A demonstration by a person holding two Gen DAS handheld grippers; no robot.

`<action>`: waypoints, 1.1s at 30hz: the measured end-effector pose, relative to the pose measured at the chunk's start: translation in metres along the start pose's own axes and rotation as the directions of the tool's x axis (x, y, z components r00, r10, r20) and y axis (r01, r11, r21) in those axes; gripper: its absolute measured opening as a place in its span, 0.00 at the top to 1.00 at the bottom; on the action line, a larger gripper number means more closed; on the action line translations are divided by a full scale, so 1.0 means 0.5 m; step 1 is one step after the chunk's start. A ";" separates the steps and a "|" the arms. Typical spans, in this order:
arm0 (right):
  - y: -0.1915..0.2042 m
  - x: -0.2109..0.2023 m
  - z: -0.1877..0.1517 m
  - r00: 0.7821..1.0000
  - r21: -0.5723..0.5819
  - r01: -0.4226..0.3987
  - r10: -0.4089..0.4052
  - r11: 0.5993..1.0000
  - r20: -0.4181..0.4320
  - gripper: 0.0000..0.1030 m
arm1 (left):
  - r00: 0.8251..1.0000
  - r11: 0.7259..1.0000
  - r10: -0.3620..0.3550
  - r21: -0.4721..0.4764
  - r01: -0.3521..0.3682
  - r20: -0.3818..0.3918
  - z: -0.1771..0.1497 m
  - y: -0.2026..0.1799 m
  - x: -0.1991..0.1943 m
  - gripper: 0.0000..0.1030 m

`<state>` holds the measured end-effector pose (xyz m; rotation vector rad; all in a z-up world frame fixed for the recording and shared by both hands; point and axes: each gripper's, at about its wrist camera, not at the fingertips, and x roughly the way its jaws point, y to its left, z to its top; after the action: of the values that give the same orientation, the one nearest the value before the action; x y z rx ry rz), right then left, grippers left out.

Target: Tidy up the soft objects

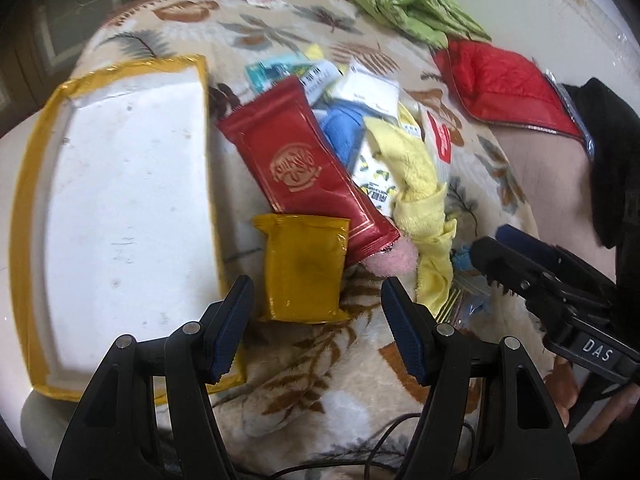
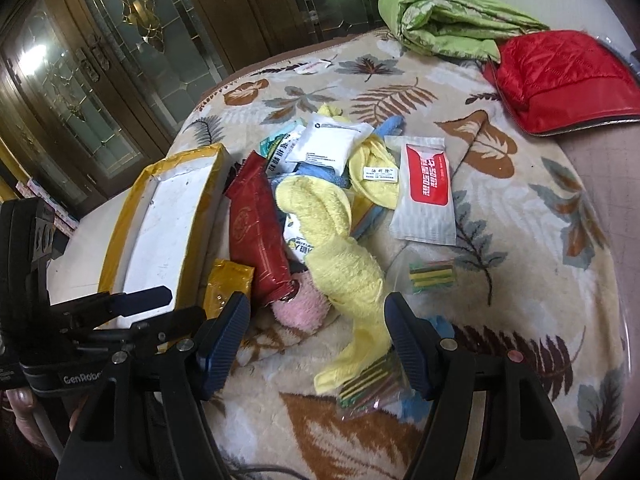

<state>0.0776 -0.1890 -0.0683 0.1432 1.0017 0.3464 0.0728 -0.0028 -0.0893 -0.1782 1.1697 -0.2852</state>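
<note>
Two handheld black grippers with blue ribbed pads hang over a heap of soft goods on a cream fleece blanket (image 2: 500,216) printed with brown and grey leaves. Seen from its own camera, the left gripper (image 1: 318,332) has its jaws spread wide with nothing between the pads, poised above a small mustard-yellow foil packet (image 1: 304,268) that lies flat on the blanket. Just left of that packet lies a shallow white foam tray edged with yellow tape (image 1: 120,208), its bottom bare. A long dark-red foil pouch with a gold round emblem (image 1: 304,168) slants across the heap, its lower end overlapping the yellow packet's upper right corner and touching a fluffy pink plush ball (image 2: 300,308). The right gripper (image 2: 318,338) also stands spread, empty, with a twisted pale-yellow terry cloth (image 2: 340,252) trailing down between its fingers without the pads pressing it. Under the cloth's tail lies a clear bag of striped yellow-green sponges (image 2: 372,392); a second such bundle (image 2: 432,276) sits a little farther off on the blanket. Higher in the heap are a white wipes pack with a red label (image 2: 426,196), a white flat sachet (image 2: 328,144) and a blue cloth (image 1: 340,132) partly buried. At the far edge rest a folded green quilt (image 2: 448,20) and a red quilted cushion (image 2: 560,80), touching each other.
</note>
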 end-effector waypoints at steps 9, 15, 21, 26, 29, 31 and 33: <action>-0.013 0.057 0.025 0.999 -0.005 -0.029 0.029 1.000 -0.036 0.46 | 0.995 0.998 0.020 0.061 -0.014 -0.100 0.034 -0.008 0.061 0.39; -0.025 0.095 0.032 0.997 0.001 -0.021 0.021 1.000 -0.068 0.55 | 0.988 0.996 0.060 0.076 -0.049 -0.146 0.042 -0.001 0.093 0.44; -0.034 0.117 0.037 0.998 -0.014 -0.003 0.002 1.000 -0.067 0.55 | 0.982 1.000 0.018 0.023 -0.014 -0.186 0.042 0.029 0.118 0.44; -0.035 0.126 0.040 0.998 -0.042 0.028 -0.031 0.999 -0.063 0.65 | 0.985 0.999 0.035 0.029 -0.030 -0.169 0.036 0.028 0.105 0.61; -0.035 0.119 0.042 0.998 -0.041 0.026 -0.028 0.999 -0.058 0.69 | 0.989 1.000 0.014 0.015 -0.012 -0.148 0.029 0.029 0.085 0.62; -0.032 0.107 0.041 0.998 -0.041 0.017 -0.019 0.999 -0.051 0.73 | 0.991 1.000 -0.001 0.008 0.002 -0.132 0.022 0.025 0.076 0.62; -0.028 0.092 0.042 0.999 -0.042 0.014 -0.016 0.999 -0.038 0.74 | 0.993 1.000 -0.009 -0.004 0.009 -0.120 0.018 0.022 0.069 0.62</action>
<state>0.1210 -0.1852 -0.0976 0.0919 1.0324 0.3573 0.0947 -0.0032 -0.1194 -0.1712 1.2891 -0.3053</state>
